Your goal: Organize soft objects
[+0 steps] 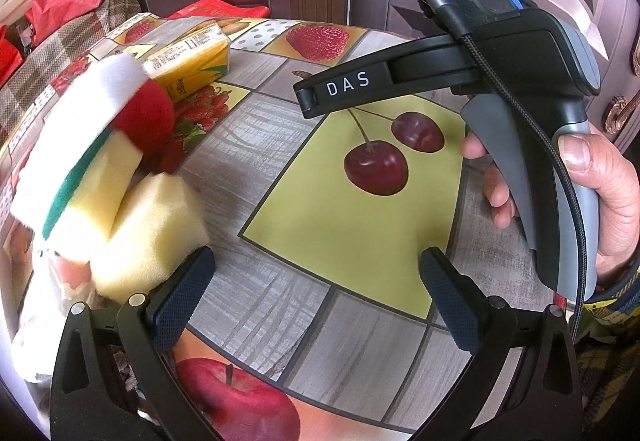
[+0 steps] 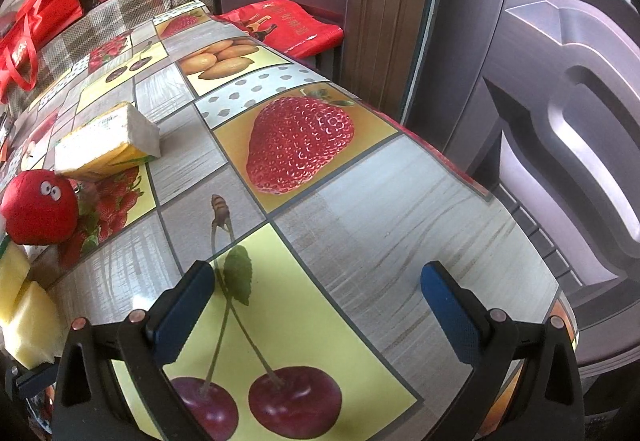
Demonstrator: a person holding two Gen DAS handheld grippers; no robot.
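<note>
both claws wide open, empty — left gripper (image 1: 316,297) beside yellow sponge (image 1: 150,233) at lower left; careless approach may topple the stack.

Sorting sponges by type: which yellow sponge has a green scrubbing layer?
The rear yellow sponge, under the white cloth, shows a green layer. The front sponge, by the left gripper, is plain yellow.

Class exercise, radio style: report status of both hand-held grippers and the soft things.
Left hand-held gripper open, empty, beside yellow sponge. Right hand-held gripper open, empty. Red plush ball untouched. Juice carton behind it.
</note>
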